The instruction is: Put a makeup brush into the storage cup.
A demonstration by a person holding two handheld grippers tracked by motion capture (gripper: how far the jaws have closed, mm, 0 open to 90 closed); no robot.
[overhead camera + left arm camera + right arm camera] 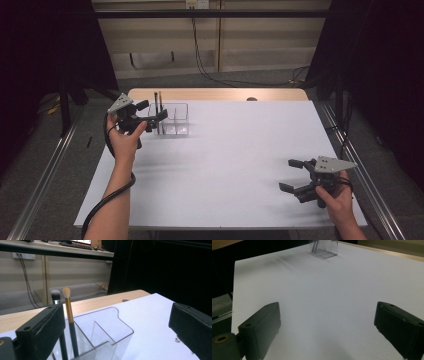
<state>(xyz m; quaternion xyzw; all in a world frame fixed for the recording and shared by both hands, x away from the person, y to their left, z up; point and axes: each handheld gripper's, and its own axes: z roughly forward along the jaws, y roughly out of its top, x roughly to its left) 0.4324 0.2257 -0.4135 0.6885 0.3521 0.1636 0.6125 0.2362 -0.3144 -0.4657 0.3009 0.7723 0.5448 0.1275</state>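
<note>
High view and left gripper view together put the work at the clear acrylic organizer (pixel 174 120), a divided transparent box standing on the white table (pixel 225 160) toward its far left. Two makeup brushes stand upright in its leftmost compartment: one with a gold ferrule and pale tip (pixel 68 315), and just beside it a darker brush with a black and grey head (pixel 55 296). The other compartments look empty, as far as the clear walls let one tell.

Close against the organizer's left end is the left gripper (pixel 152 114), held in a hand (pixel 122 137), with its jaws apart and nothing between them; from its own camera the brushes rise just beyond one jaw and the box fills the gap ahead. Judging by this, the two brushes are already lodged in the holder and the gripper has let go, so the placing looks done or nearly so. No other brush lies on the table, so little seems left beyond drawing the gripper clear without knocking the brushes or the light box.

Well apart, near the right front of the table, the right gripper (pixel 295 176) hangs over bare surface, jaws spread wide and empty. In its own view the organizer (pixel 324 248) shows far off at the top.
</note>
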